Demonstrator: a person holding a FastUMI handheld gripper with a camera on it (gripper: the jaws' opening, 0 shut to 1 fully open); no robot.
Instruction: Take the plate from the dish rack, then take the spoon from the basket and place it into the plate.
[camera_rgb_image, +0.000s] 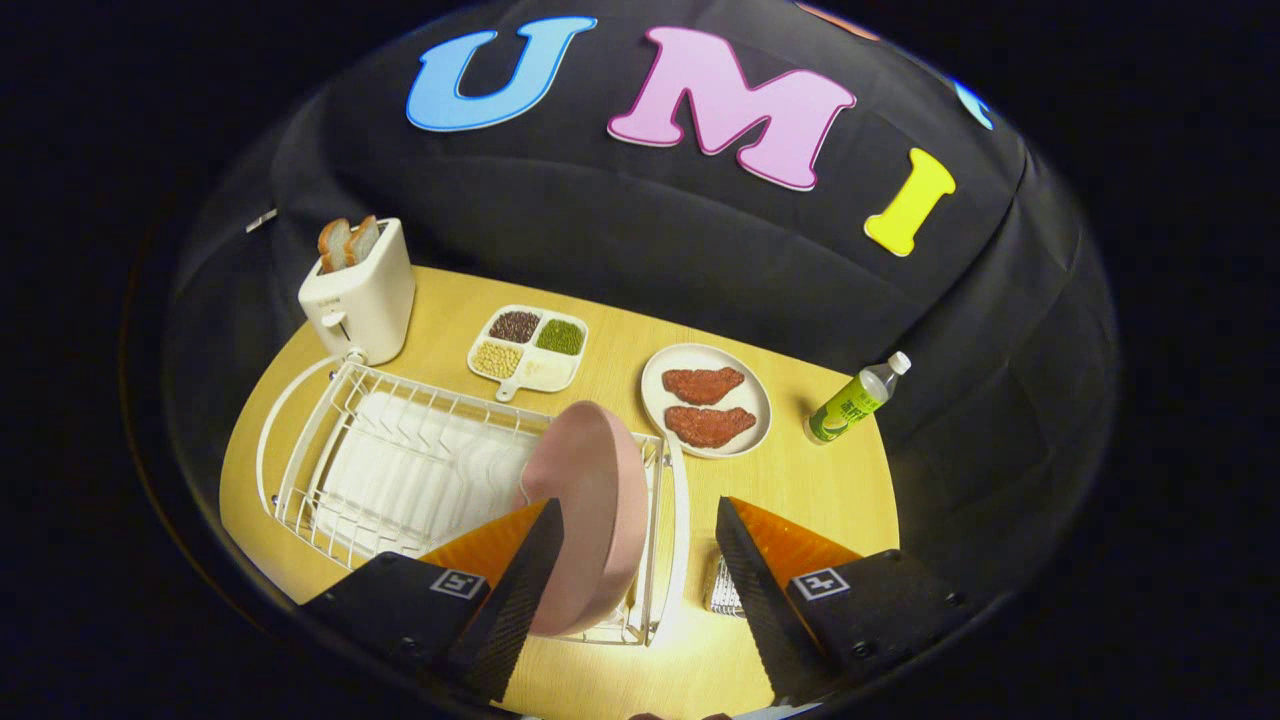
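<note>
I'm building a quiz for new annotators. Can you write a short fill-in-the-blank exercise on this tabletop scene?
1. The pink plate stands on edge in the white ____.
2. The gripper is ____, with the plate between its spread fingers.
3. The toaster holds two slices of ____.
4. The white plate beside the green bottle carries two pieces of ____.

Missing words: dish rack; open; bread; meat
</note>
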